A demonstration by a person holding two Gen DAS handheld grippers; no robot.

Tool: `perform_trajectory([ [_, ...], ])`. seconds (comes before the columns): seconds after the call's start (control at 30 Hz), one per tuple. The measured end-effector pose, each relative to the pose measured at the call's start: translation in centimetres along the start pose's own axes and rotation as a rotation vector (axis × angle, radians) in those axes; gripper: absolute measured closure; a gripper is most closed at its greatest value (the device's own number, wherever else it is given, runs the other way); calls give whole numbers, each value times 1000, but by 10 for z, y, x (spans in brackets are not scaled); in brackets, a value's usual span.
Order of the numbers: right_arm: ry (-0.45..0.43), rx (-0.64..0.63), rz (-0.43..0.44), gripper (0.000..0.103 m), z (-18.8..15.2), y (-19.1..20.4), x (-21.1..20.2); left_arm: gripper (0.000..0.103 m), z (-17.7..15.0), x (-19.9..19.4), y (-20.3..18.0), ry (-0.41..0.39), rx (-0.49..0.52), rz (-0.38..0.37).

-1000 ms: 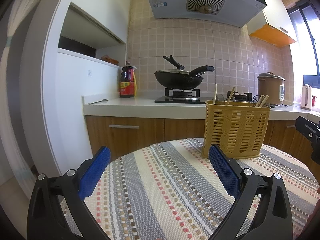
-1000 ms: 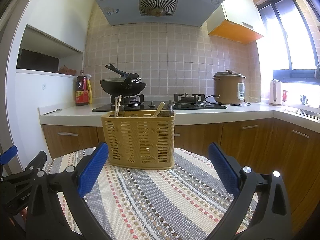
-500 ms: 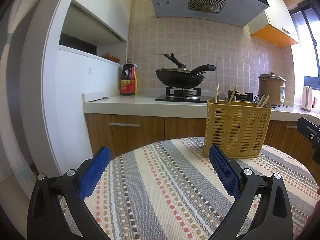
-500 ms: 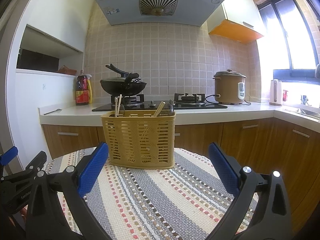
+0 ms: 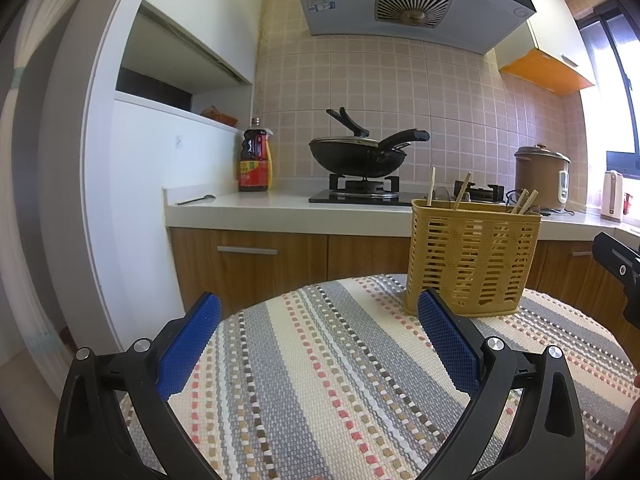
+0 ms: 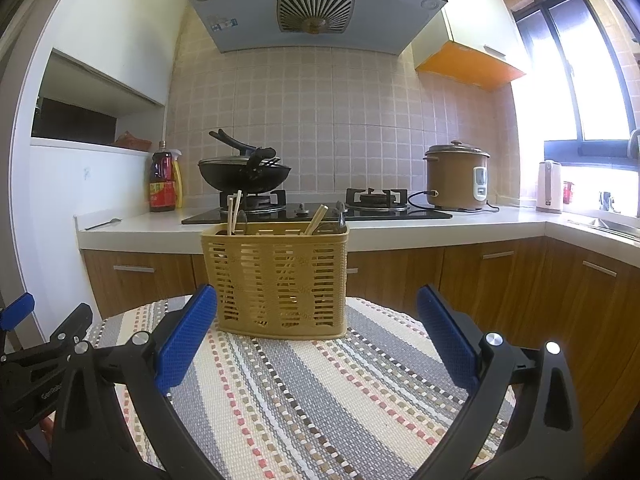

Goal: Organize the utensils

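A yellow slotted utensil basket (image 5: 472,256) stands upright on the round table with the striped woven cloth (image 5: 320,380). Wooden chopsticks (image 5: 430,186) and dark utensil ends stick out of its top. In the right wrist view the basket (image 6: 276,280) stands straight ahead, with chopsticks (image 6: 233,214) at its left end. My left gripper (image 5: 318,332) is open and empty, short of the basket and to its left. My right gripper (image 6: 316,328) is open and empty, just in front of the basket. The left gripper's body (image 6: 36,352) shows at the right wrist view's left edge.
Behind the table runs a white counter (image 5: 280,204) with a black wok (image 5: 356,156) on the gas hob, a sauce bottle (image 5: 254,166), a spoon (image 5: 196,200), a brown rice cooker (image 6: 456,178) and a kettle (image 6: 548,186). Wooden cabinets (image 6: 520,280) stand below.
The left wrist view has tilted slightly, so the basket sits a little lower in it. The right gripper and the basket have not moved. Both grippers stay open.
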State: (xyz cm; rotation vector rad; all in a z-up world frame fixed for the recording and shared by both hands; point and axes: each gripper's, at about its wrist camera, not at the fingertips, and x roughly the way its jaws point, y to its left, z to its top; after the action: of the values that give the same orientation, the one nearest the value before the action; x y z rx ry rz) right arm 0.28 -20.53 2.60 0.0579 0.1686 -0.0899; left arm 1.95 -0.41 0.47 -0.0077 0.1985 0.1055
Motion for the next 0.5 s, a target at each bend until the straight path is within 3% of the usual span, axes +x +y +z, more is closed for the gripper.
perform_trajectory([
  [0.5,1,-7,-5,8,0,1,0,8,0,-7,-5,-41,17,-25],
])
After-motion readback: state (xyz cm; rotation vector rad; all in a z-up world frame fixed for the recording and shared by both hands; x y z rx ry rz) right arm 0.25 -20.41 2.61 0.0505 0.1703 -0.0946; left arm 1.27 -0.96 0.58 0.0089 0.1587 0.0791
